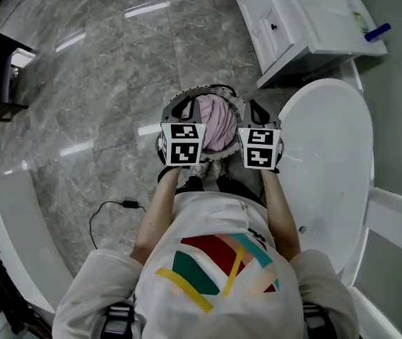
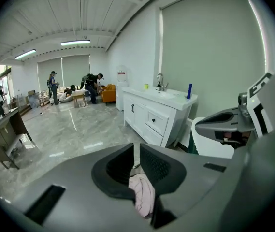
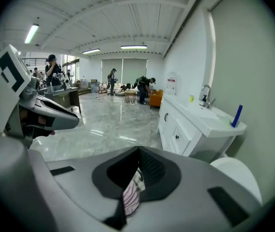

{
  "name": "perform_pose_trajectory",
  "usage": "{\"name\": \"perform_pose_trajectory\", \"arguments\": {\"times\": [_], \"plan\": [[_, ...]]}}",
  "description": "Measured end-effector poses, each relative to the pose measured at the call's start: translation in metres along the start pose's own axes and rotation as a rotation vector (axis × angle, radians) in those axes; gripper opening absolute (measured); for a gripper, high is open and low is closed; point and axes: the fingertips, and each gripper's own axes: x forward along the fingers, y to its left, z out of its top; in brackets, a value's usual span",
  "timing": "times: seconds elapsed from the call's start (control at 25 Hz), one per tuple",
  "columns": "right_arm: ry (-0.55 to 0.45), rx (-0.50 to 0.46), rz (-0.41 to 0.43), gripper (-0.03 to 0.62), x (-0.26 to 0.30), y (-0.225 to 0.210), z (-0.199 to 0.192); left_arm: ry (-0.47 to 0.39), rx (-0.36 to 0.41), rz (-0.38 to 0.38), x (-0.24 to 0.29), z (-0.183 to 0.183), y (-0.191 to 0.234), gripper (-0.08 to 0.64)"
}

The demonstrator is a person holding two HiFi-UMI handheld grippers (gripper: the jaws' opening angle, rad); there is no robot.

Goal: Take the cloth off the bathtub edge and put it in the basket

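Left gripper (image 2: 136, 167) and right gripper (image 3: 135, 174) jaws each pinched nearly closed on a fold of pink cloth (image 1: 215, 123); cloth bunched over basket (image 1: 208, 90), off bathtub (image 1: 328, 162); risk: thin pinch slips, or a loose fold snags the rim and hangs outside.

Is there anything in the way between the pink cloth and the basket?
Nothing visible is in the way. The left gripper and the right gripper each pinch the pink cloth. In the head view it hangs right over the basket, with only cloth showing inside the rim.
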Motion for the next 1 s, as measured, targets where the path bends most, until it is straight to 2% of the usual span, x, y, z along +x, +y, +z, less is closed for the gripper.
{"name": "perform_pose_trajectory", "arguments": {"times": [0.12,0.36,0.52,0.64,1.0], "plan": [[-0.119,-0.014,-0.004,0.011,-0.008,-0.003,0.045,-0.083,0.042,0.032,-0.009,0.034,0.002,0.022],[-0.419,0.005,0.023,0.011,-0.063,-0.005,0.147,-0.359,0.093,0.062,-0.064,0.133,0.0,0.017],[-0.573,0.007,0.034,0.011,-0.112,0.0,0.194,-0.533,0.103,0.076,-0.116,0.185,-0.004,0.017],[-0.608,0.014,0.042,0.011,-0.136,0.006,0.207,-0.559,0.095,0.071,-0.137,0.195,-0.008,0.017],[-0.548,0.027,0.027,0.011,-0.142,0.011,0.19,-0.498,0.083,0.053,-0.137,0.178,-0.012,0.017]]}}
